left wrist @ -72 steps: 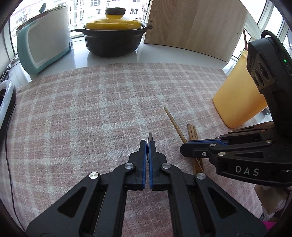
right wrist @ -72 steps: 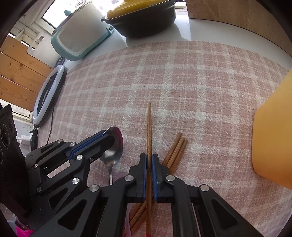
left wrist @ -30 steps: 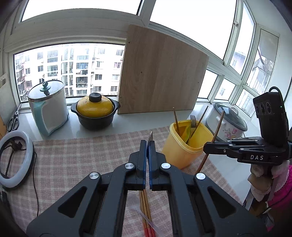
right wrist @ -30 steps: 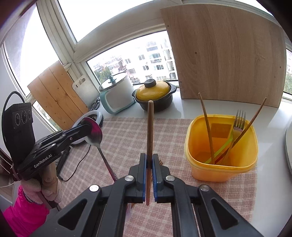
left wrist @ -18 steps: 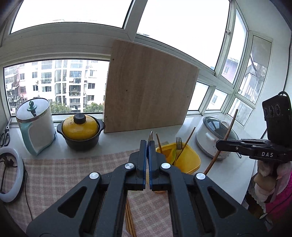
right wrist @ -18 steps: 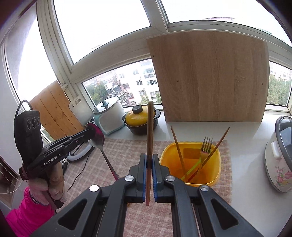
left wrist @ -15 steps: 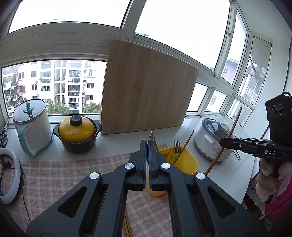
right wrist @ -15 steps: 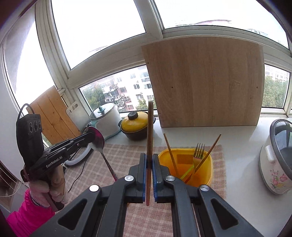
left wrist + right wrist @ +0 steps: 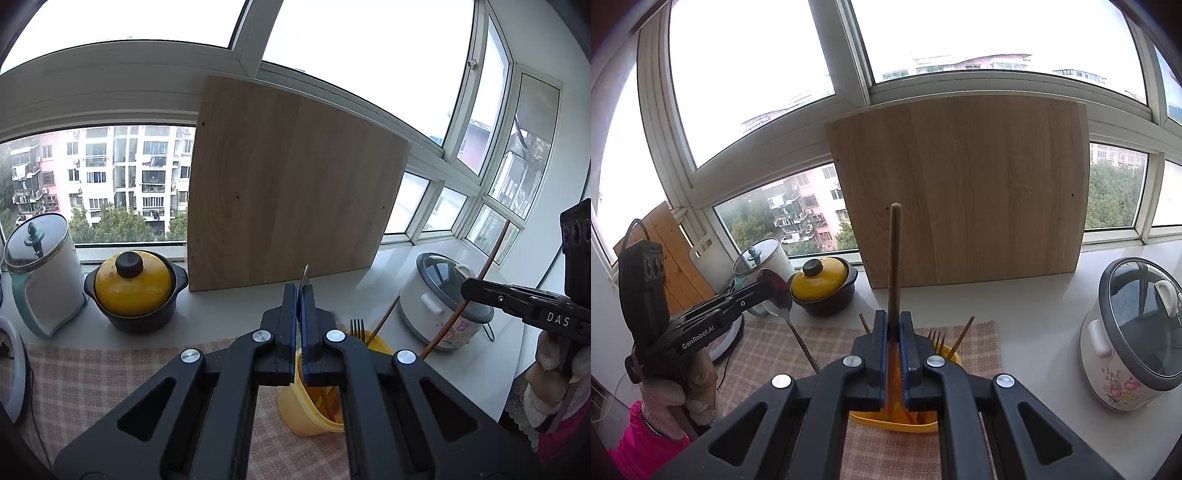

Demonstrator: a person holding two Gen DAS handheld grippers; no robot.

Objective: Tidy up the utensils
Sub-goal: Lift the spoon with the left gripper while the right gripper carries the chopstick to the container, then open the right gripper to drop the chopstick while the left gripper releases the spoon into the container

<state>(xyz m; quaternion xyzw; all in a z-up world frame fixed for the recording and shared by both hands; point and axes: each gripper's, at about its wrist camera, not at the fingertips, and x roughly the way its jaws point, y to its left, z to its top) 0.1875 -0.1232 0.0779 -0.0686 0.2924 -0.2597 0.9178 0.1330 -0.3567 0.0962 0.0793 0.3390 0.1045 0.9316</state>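
Note:
My left gripper point(image 9: 303, 295) is shut on a metal spoon point(image 9: 305, 275), seen edge-on here; the right wrist view shows its bowl and hanging handle point(image 9: 777, 293). My right gripper point(image 9: 894, 321) is shut on a wooden chopstick point(image 9: 894, 258), which also shows in the left wrist view point(image 9: 480, 280). The yellow utensil tub point(image 9: 295, 406) stands on the checked cloth below both grippers, holding a fork point(image 9: 936, 338) and chopsticks point(image 9: 962, 334). Both grippers hang high above the tub point(image 9: 886, 417).
A wooden board point(image 9: 960, 192) leans on the window. A yellow-lidded black pot point(image 9: 135, 288), a white kettle point(image 9: 40, 273) and a rice cooker point(image 9: 1134, 332) stand on the sill. A ring light point(image 9: 11, 369) lies at the left.
Both grippers have risen from the cloth with the spoon and chopstick and now sit higher and closer over the yellow tub.

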